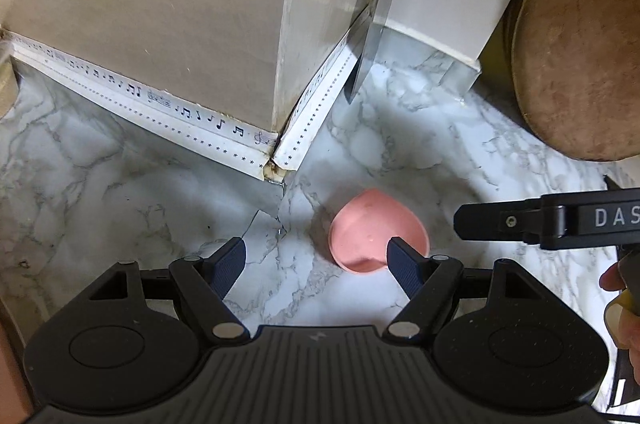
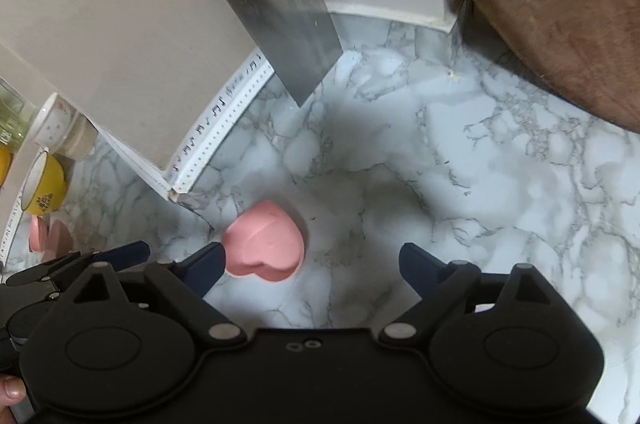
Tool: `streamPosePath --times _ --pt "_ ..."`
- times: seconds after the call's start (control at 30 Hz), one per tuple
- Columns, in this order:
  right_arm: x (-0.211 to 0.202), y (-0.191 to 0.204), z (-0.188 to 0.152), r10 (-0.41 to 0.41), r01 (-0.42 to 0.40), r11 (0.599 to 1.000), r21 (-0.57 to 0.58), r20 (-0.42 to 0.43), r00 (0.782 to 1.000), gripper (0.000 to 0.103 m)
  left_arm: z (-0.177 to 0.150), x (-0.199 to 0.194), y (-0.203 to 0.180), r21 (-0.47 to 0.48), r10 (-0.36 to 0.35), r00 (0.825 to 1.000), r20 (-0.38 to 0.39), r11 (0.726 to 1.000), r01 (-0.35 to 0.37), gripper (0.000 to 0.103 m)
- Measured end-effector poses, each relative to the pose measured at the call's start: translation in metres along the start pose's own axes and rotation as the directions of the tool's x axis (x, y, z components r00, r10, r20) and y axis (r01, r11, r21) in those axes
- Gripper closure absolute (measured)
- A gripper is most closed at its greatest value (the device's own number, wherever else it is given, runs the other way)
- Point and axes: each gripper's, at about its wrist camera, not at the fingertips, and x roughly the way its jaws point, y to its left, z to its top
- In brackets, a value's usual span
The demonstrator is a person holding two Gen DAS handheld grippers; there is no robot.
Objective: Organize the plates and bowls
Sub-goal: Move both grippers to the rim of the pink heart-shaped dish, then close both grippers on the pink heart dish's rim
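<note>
Marble counter (image 2: 500, 184) carried a cleaver (image 2: 288, 36) leaning at its back wall. Pink heart bowl (image 1: 376, 236) sat mid-counter. You held left gripper (image 1: 316, 260) and right gripper (image 2: 312, 260) apart, both empty, above it.

On my left gripper (image 1: 316, 264) I see a matte black body with a ribbed centre plate bearing a small pale mark, two round housings with raised discs, and black linkage arms joined by silver pins. Its fingers (image 1: 230, 264) carry dark blue textured pads. My right gripper (image 2: 312, 264) looks the same build, though its centre plate is smooth with two small screws, and its fingertips (image 2: 416, 264) are the same blue. From the left camera, its side shows white letters "DAS" and a small screw.
</note>
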Motion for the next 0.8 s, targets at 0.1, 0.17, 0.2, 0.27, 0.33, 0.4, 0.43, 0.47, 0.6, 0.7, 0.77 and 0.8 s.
streamPosePath --times 0.1,0.17,0.2,0.27,0.33,0.4,0.43,0.47,0.6,0.7,0.77,0.8 --pt "0.013 -0.002 0.003 -0.009 0.009 1.0 -0.004 -0.022 1.0 0.017 0.0 0.009 0.002 -0.012 -0.01 1.0 -0.01 1.0 0.01 0.026" --pt "0.02 -0.004 0.004 -0.009 0.01 1.0 0.003 -0.036 0.999 0.02 0.0 0.014 0.003 -0.013 -0.012 1.0 -0.011 1.0 0.012 0.026" --pt "0.024 -0.006 0.004 -0.007 0.007 1.0 0.01 -0.043 0.999 0.022 0.001 0.016 0.003 -0.015 -0.012 1.0 -0.012 1.0 0.012 0.026" --pt "0.029 -0.008 0.005 -0.006 0.007 1.0 0.02 -0.049 0.999 0.025 0.001 0.021 0.004 -0.026 -0.02 1.0 -0.016 0.999 0.02 0.026" --pt "0.033 -0.009 0.005 0.003 -0.002 1.0 0.02 -0.056 0.998 0.031 0.001 0.025 0.005 -0.032 -0.028 0.999 -0.02 0.999 0.027 0.026" --pt "0.037 -0.008 0.005 0.004 -0.003 1.0 0.014 -0.063 0.998 0.034 0.0 0.028 0.004 -0.022 -0.03 0.999 -0.022 0.999 0.03 0.026" --pt "0.04 -0.006 0.006 0.004 -0.004 1.0 0.008 -0.067 0.998 0.037 0.0 0.029 0.003 -0.016 -0.028 0.999 -0.024 0.999 0.028 0.026" --pt "0.041 -0.005 0.006 0.008 -0.008 1.0 0.002 -0.072 0.997 0.04 -0.001 0.03 0.002 -0.011 -0.027 0.999 -0.025 1.0 0.027 0.026" --pt "0.049 0.001 0.007 0.017 -0.019 1.0 -0.019 -0.089 0.996 0.05 -0.002 0.034 0.001 -0.008 -0.029 0.999 -0.014 1.0 0.029 0.029" --pt "0.053 0.004 0.007 0.021 -0.023 1.0 -0.021 -0.092 0.996 0.054 -0.002 0.036 0.0 -0.007 -0.04 0.999 -0.015 0.999 0.04 0.042" --pt "0.056 0.004 0.007 0.025 -0.027 0.999 -0.022 -0.093 0.995 0.058 -0.003 0.036 -0.001 -0.004 -0.042 0.999 -0.009 0.999 0.042 0.049" --pt "0.057 0.003 0.007 0.028 -0.03 0.999 -0.015 -0.093 0.995 0.06 -0.003 0.035 -0.002 -0.002 -0.046 0.999 -0.005 0.999 0.046 0.053"
